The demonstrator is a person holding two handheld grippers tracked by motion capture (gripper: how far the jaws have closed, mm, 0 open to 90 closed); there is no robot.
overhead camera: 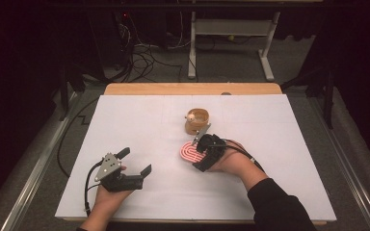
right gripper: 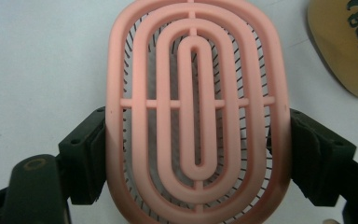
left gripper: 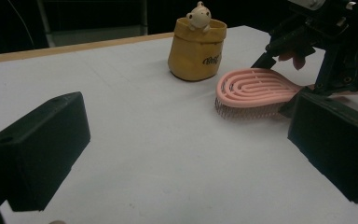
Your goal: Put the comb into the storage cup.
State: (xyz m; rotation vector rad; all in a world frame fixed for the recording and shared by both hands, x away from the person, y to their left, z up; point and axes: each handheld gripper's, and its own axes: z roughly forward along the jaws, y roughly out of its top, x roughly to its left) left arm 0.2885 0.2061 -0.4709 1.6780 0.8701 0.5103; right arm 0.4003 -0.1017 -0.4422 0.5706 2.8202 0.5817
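Nearest the person, the left hand-held gripper point(overhead camera: 137, 161) just sits low over the white counter point(overhead camera: 139, 120) with its jaws spread wide and nothing between them, well apart from everything else. It looks like it's idling.

Further in, the right hand-held gripper point(overhead camera: 198, 154) is the one doing the work. Its jaws are on either side of the pink brush point(right gripper: 196, 112), pads pressed against the two long edges of the oval head, so I'd call it clamped on the brush. The right gripper view looks straight down on the back of the brush, and the bristles point down toward the counter. From the left gripper view the brush point(left gripper: 254, 91) seems to rest on or just above the surface, can't tell which.

Just beyond that is the little yellow cup point(left gripper: 196, 46) with a small figure perched on its rim point(left gripper: 199, 16), standing upright, near the brush tip but not touching it.

So as far as I can judge: the grab is done, and what's left is probably lifting the brush and putting it in or by that cup.
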